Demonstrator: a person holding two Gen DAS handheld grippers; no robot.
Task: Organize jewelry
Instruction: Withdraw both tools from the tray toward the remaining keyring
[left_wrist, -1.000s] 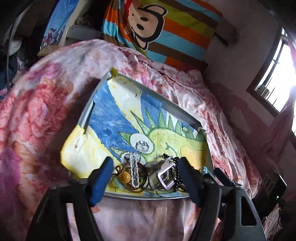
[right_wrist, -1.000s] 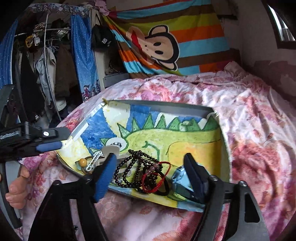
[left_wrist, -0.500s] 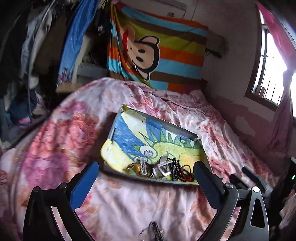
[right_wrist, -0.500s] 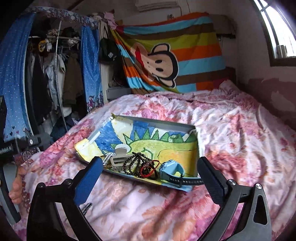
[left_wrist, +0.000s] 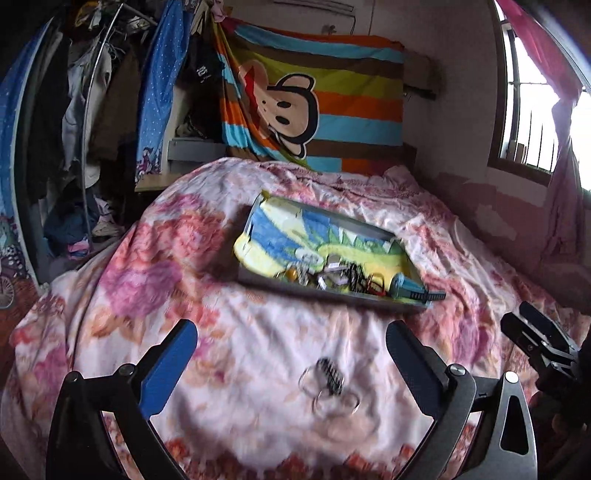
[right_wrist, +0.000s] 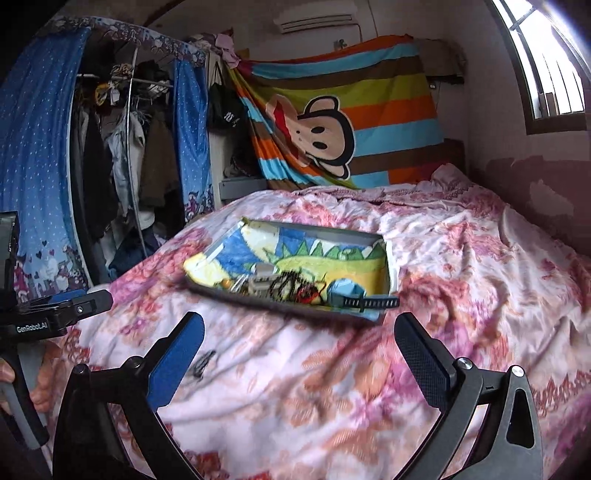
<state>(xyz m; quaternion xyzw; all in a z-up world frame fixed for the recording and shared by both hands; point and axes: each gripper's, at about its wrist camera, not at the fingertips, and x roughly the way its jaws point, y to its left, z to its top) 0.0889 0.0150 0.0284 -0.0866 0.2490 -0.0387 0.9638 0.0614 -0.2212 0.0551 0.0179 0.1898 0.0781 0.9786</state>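
Both grippers are pulled back from the tray (left_wrist: 258, 275) versus a second ago. Left gripper (left_wrist: 291, 363) and right gripper (right_wrist: 301, 358) jaws just opened wide, nothing between them. Jewelry pile (right_wrist: 291, 286) sits along the tray's near edge; hair clip (left_wrist: 330, 373) lies loose on the floral bedspread (left_wrist: 236, 332).

floral bedspread (left_wrist: 155, 266), striped monkey blanket (right_wrist: 347, 122), hanging clothes (right_wrist: 122, 147), window (left_wrist: 532, 110)
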